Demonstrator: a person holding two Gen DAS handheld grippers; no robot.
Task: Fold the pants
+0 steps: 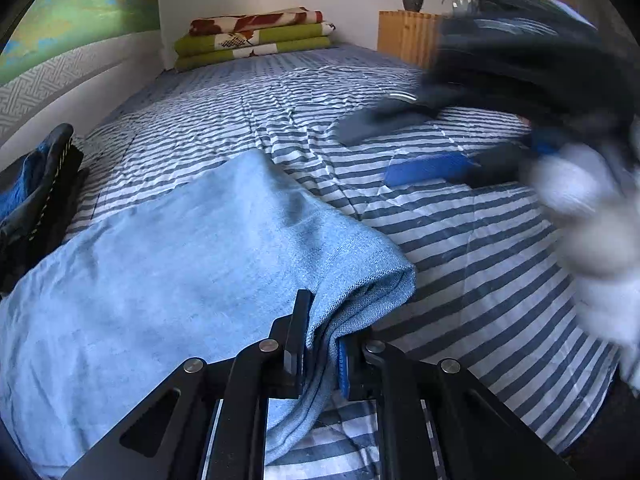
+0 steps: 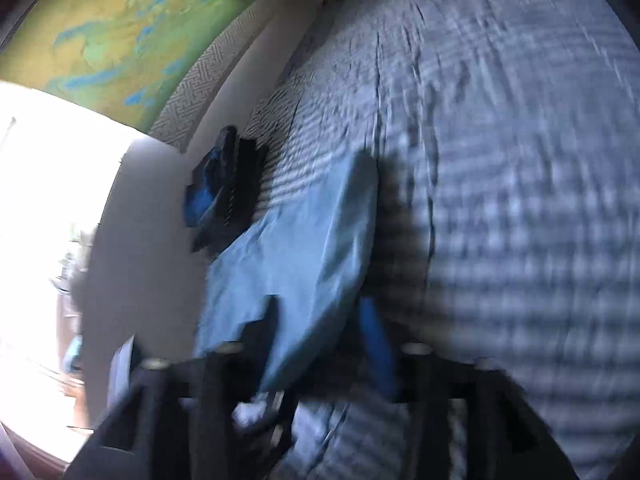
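Light blue pants [image 1: 180,248] lie in a folded bundle on the striped bedspread [image 1: 460,240]. My left gripper [image 1: 322,344] is shut on a folded edge of the pants at the near corner, and the fabric hangs down between its fingers. My right gripper [image 1: 368,152] appears blurred at the upper right of the left wrist view, held in a gloved hand [image 1: 592,208] above the bed with its fingers apart. In the right wrist view the right gripper [image 2: 320,308] is open and holds nothing. The pants [image 2: 304,248] lie just beyond its tips, and this view is motion-blurred.
A pile of dark and blue clothes [image 1: 40,192] sits by the wall at the left, also seen as the dark pile [image 2: 224,192]. Folded green and red blankets [image 1: 256,38] lie at the head of the bed. A wooden nightstand [image 1: 408,36] with a vase stands beyond.
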